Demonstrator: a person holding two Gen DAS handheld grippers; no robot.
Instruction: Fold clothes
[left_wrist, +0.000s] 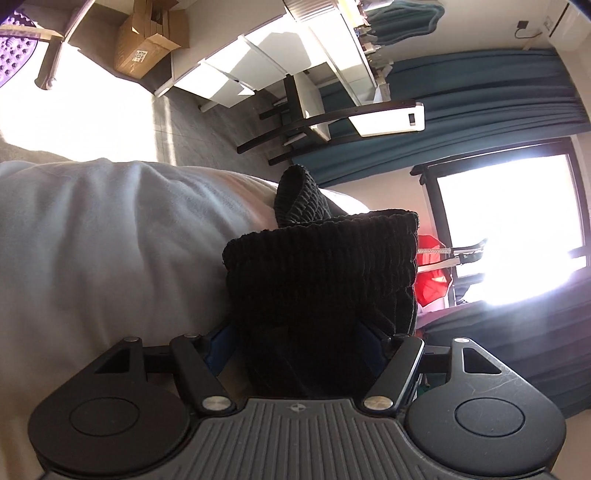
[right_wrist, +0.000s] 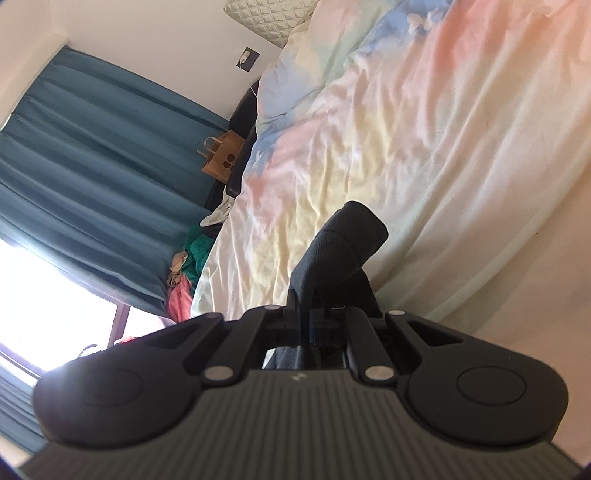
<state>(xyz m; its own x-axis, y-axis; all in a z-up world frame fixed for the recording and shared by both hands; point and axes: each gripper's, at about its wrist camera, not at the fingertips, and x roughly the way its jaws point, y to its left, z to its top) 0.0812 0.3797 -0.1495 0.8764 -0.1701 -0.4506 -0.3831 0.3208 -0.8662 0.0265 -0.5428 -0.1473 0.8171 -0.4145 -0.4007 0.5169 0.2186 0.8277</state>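
A black ribbed knit garment (left_wrist: 321, 273) lies bunched over my left gripper (left_wrist: 295, 332) and on the pale bed cover (left_wrist: 110, 240). The jaws stand wide apart, with the knit lying loose between the blue pads (left_wrist: 218, 343); the fingertips are hidden under it. In the right wrist view my right gripper (right_wrist: 312, 317) is shut on a fold of dark cloth (right_wrist: 343, 240), which rises in a rounded loop above the fingers. It hangs over the pastel bed sheet (right_wrist: 406, 147).
Beyond the bed stand a cardboard box (left_wrist: 144, 48), white drawers (left_wrist: 236, 74), a dark-legged chair (left_wrist: 295, 122), teal curtains (left_wrist: 461, 103) and a bright window (left_wrist: 509, 221). A paper bag (right_wrist: 221, 158) and a pile of clothes (right_wrist: 188, 266) sit beside the bed.
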